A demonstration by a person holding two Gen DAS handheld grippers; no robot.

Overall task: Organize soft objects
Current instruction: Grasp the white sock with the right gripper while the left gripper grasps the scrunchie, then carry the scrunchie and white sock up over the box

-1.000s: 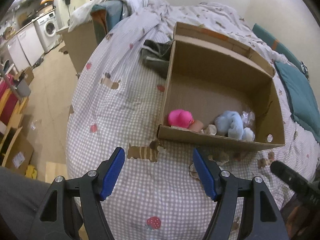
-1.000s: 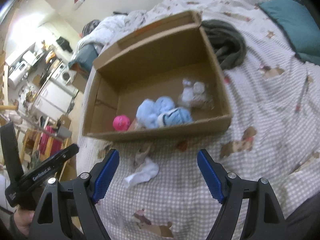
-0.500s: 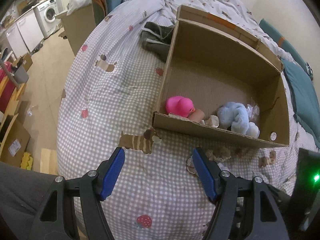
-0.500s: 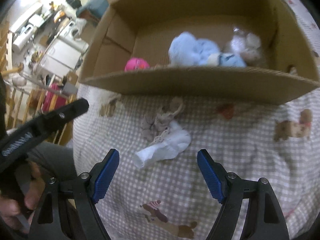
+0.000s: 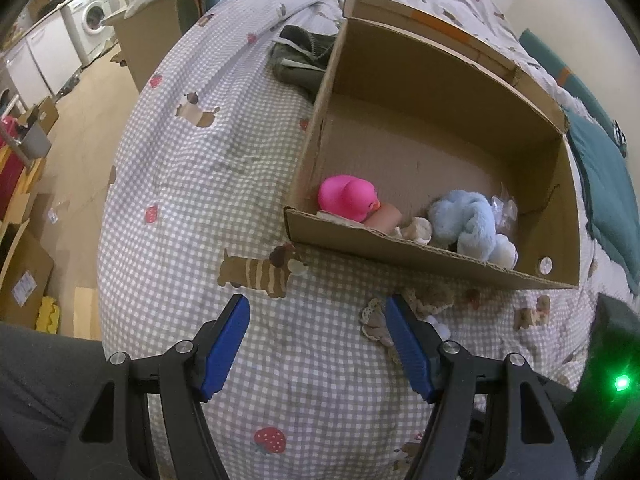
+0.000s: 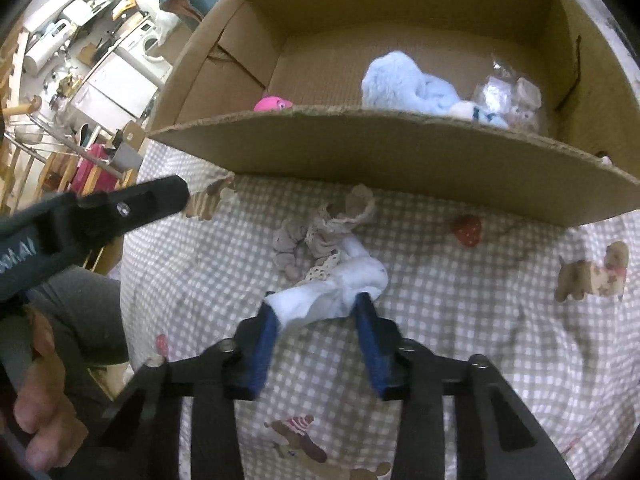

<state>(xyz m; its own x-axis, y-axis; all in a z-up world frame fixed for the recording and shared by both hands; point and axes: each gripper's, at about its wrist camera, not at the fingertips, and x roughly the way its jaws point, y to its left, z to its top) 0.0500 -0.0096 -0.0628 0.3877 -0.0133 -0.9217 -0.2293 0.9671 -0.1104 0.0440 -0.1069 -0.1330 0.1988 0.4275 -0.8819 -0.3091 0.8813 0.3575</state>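
Note:
A white sock [image 6: 332, 292] lies on the checked bedspread in front of the cardboard box [image 6: 360, 152]. My right gripper [image 6: 316, 312] is closing its jaws on it, and both blue pads touch the bunched sock. A beige lace-trimmed sock [image 6: 316, 232] lies just beyond, touching the white one. My left gripper [image 5: 318, 320] hovers open over the bedspread with nothing between its fingers; the beige sock [image 5: 424, 304] is by its right finger. In the box [image 5: 400, 248] lie a pink duck [image 5: 348, 198] and a blue plush toy [image 5: 468, 220].
A clear packet [image 6: 504, 96] lies in the box's right corner. A dark garment [image 5: 300, 56] is bunched behind the box's left wall, and a teal pillow [image 5: 604, 184] lies to its right. The bed drops to the floor on the left, with cartons and appliances beyond.
My right gripper came down towards the white sock and its jaws narrowed from wide apart to touching it. My left gripper dipped slightly and stayed open.

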